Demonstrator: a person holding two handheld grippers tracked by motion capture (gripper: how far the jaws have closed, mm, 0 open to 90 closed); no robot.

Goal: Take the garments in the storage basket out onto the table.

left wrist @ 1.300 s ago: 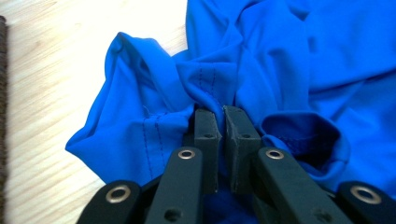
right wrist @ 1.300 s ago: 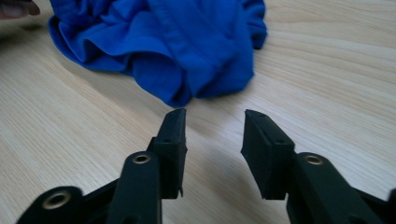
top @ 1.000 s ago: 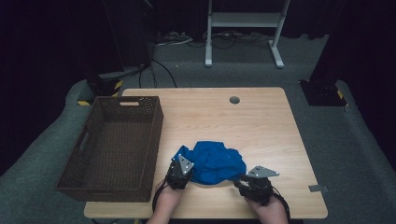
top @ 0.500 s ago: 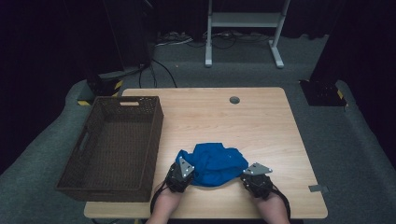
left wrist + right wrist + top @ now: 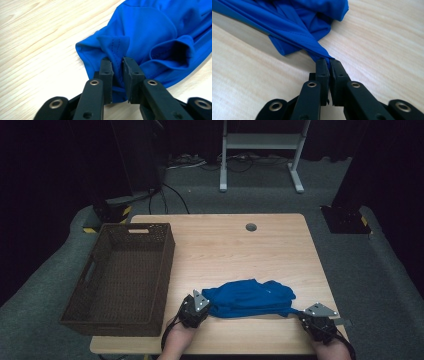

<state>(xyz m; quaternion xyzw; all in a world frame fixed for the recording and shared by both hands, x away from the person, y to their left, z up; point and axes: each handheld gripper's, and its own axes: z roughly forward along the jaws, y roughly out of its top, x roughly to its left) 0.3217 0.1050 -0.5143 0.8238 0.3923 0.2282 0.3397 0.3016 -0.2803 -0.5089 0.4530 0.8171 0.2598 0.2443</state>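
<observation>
A blue cloth [image 5: 248, 297] lies crumpled near the front edge of the wooden table [image 5: 235, 250]. My left gripper [image 5: 202, 307] is shut on the cloth's left edge; in the left gripper view a hemmed fold of the blue cloth [image 5: 150, 37] is pinched in the left gripper [image 5: 118, 62]. My right gripper [image 5: 303, 315] is shut on the cloth's right corner, which is drawn out into a taut strip. In the right gripper view that strip of blue cloth [image 5: 294, 27] runs into the right gripper [image 5: 328, 62].
A dark woven basket [image 5: 100, 285] stands on the left part of the table, its inside bare. A round grommet hole [image 5: 251, 227] sits near the table's far edge. A white stand [image 5: 260, 150] and cables lie on the floor beyond.
The right gripper has pulled outward to the right with the cloth's corner. The cloth has stretched from a bunched heap into a wider, flatter shape. The left gripper has stayed about where it was.
</observation>
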